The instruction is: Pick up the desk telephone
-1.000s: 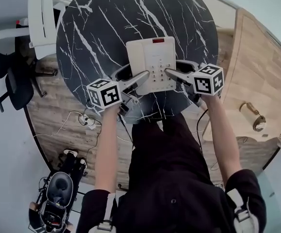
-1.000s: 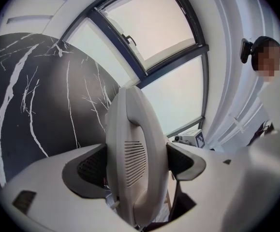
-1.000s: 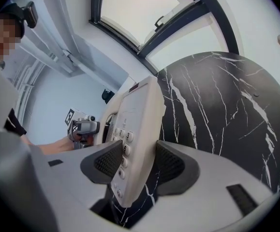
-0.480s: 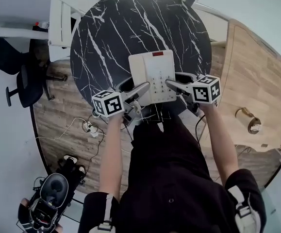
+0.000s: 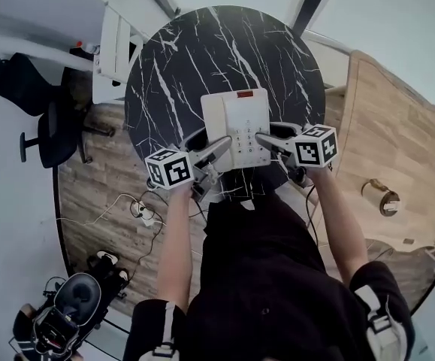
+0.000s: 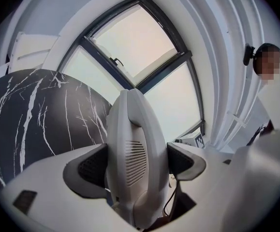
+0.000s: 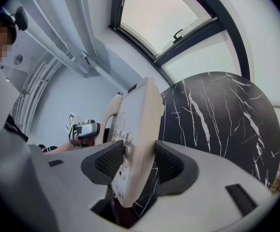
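The cream desk telephone, with a keypad and a small red window at its far end, hangs above the round black marble table, held from both sides. My left gripper is shut on its left side; in the left gripper view the pads press on the handset between the left gripper's jaws. My right gripper is shut on the right edge. In the right gripper view the keypad body stands on edge between the right gripper's pads.
A white cabinet and a black office chair stand left of the table. At the right lies a wooden desk. Cables and a dark machine are on the floor at the lower left.
Both grippers have risen with the telephone between them. The table below looks smaller and farther off in the head view than before.
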A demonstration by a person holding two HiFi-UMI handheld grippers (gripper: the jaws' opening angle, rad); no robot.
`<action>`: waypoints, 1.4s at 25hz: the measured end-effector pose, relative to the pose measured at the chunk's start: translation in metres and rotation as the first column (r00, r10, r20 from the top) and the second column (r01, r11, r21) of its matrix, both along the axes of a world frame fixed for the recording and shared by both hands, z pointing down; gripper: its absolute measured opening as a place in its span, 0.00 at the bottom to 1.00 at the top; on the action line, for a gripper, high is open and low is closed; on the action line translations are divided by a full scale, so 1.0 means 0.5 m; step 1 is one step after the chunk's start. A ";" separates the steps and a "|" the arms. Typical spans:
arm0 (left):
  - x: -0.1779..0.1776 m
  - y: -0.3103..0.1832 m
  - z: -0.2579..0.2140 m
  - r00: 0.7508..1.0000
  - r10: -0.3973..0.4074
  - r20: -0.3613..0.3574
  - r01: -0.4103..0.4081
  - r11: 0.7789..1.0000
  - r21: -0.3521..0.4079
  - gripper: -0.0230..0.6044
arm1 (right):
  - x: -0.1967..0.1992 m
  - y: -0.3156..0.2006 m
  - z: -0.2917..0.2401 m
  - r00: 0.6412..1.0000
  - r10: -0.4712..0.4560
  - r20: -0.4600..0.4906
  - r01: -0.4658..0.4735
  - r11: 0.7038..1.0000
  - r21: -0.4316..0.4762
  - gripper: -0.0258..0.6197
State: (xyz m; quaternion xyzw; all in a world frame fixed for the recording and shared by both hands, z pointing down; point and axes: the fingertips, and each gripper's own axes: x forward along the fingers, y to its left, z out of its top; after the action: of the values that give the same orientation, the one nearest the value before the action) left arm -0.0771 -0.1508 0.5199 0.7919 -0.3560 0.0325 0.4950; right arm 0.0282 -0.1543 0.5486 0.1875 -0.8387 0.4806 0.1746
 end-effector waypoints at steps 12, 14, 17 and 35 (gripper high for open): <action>-0.060 -0.014 -0.120 0.999 0.038 0.009 -0.039 0.986 0.163 0.66 | -0.058 -0.009 -0.117 0.998 0.067 0.010 -0.068 0.988 0.141 0.39; -0.066 0.001 -0.144 0.999 0.051 0.019 -0.053 0.979 0.197 0.66 | -0.064 0.007 -0.138 0.997 0.074 0.012 -0.075 0.982 0.171 0.39; -0.072 0.026 -0.179 0.997 0.074 0.037 -0.081 0.968 0.239 0.66 | -0.073 0.031 -0.174 0.997 0.080 0.009 -0.080 0.973 0.218 0.38; -0.170 0.106 -0.394 0.994 0.099 0.046 -0.109 0.862 0.496 0.66 | -0.166 0.103 -0.396 0.988 0.142 0.064 -0.155 0.856 0.492 0.38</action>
State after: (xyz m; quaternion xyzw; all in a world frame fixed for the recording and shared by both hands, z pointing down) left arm -0.1622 -0.0979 0.3229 0.9103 -0.3139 -0.0261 0.2686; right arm -0.0549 -0.1026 0.3504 0.2841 -0.9190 0.2636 0.0726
